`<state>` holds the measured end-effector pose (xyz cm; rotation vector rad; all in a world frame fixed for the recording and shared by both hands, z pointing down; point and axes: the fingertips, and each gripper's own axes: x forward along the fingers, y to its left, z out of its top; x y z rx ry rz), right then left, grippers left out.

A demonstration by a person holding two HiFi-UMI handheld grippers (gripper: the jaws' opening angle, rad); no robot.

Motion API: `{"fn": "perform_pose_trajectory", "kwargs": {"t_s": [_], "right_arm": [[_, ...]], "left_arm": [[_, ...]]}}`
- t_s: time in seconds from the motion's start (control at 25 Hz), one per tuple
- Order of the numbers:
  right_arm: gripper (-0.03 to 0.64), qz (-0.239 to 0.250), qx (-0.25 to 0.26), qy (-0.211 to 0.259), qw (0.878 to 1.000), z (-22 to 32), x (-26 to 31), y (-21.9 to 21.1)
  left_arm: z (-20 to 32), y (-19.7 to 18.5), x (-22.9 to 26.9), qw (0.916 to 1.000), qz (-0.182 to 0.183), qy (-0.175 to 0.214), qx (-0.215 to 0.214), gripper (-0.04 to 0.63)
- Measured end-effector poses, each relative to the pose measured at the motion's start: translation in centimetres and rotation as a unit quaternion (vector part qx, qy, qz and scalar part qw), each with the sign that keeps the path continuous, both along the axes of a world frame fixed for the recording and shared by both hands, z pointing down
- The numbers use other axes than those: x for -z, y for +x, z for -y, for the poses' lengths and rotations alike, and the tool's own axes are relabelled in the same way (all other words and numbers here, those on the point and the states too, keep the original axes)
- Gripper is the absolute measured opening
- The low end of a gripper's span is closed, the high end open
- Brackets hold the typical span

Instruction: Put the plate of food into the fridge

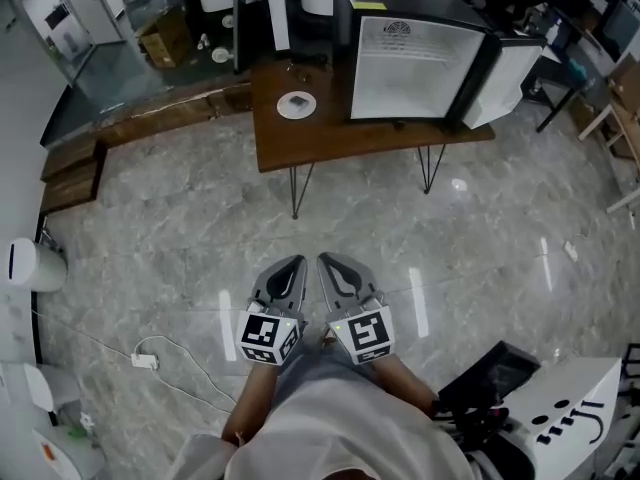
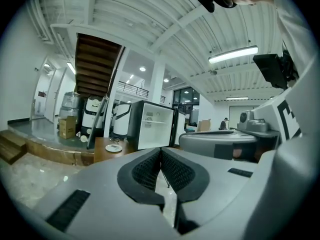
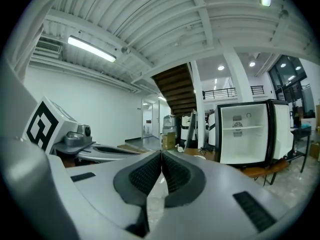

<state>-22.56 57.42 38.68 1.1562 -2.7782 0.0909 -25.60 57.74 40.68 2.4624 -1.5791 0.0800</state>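
Flooring [image 1: 180, 228] of grey marble separates me from the wooden table [image 1: 330, 140], where the fridge [image 1: 412, 68] stands, door swung open, one white shelf inside. I hold my left gripper [image 1: 297, 262] and right gripper [image 1: 324, 260] side by side near my waist, nearly level, jaws pressed together on nothing. The plate [image 1: 296, 105] sits on the table, left of the fridge.

White plate [image 1: 296, 105] on table [image 1: 340, 140]; fridge [image 1: 410, 68] beside, open.
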Motion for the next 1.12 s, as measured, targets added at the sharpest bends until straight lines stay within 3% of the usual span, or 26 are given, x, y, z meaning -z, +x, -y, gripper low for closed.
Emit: {"fn": "perform_pose_trajectory", "kwargs": {"t_s": [0.24,0.52,0.8,1.12], "right_arm": [[0.018,-0.003,0.012,-0.013,1.000,3.7,-1.4,-1.3],[0.018,-0.007,0.001,-0.016,1.000,9.6,-0.8,-5.3],[0.018,-0.024,-0.003,-0.004,1.000,15.4,0.5,-12.4],[0.018,-0.040,-0.023,0.009,0.999,21.1,0.6,-21.9]], "left_arm": [[4.0,-0.6,-1.0,0.9999,-0.009,-0.008,-0.003,0.018],[10.0,-4.4,-0.8,0.9996,-0.018,-0.008,-0.022,0.018],[16.8,-11.1,0.7,0.9986,-0.028,0.005,-0.044,0.018],[22.5,-19.8,0.0,0.9961,-0.029,-0.007,-0.083,0.018]]}}
